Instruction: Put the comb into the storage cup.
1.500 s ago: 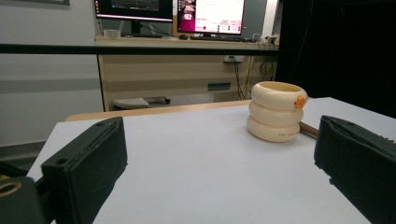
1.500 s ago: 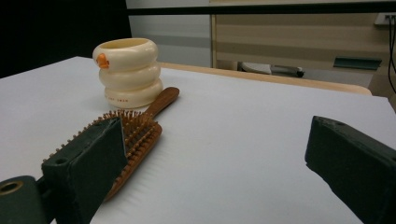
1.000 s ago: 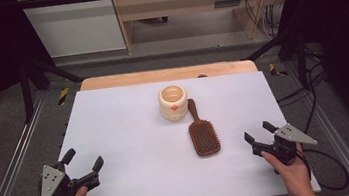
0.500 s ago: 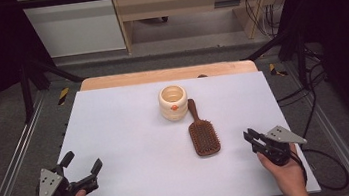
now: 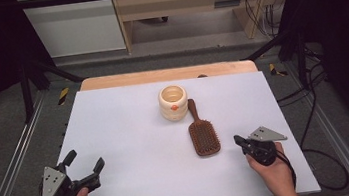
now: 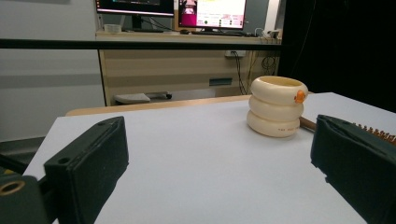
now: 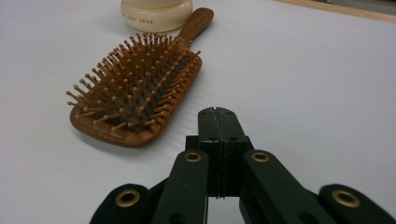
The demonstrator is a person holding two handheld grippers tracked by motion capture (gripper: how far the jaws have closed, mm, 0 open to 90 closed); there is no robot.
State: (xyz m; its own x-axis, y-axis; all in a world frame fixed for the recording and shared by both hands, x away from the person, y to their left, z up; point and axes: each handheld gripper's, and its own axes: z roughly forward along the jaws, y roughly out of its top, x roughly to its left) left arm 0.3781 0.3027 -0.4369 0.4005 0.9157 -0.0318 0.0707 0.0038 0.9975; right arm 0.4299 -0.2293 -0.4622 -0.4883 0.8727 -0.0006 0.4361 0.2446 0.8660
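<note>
A brown wooden paddle hairbrush lies bristles up on the white table, its handle pointing away toward a cream ribbed pot with an orange dot. My right gripper rests just right of the brush head. Its jaws have just been closing and now stand shut with nothing between them. In the right gripper view the shut tips point past the near corner of the brush, with the pot beyond. My left gripper sits open at the near left; its view looks across at the pot.
The white tabletop has a wooden strip along its far edge. Metal rails run down both sides. Cables trail on the floor at the right. A desk with monitors stands beyond the table.
My right gripper's jaws have gone from open to shut, and it has slid left toward the brush head. The left gripper, brush and pot have stayed put.
</note>
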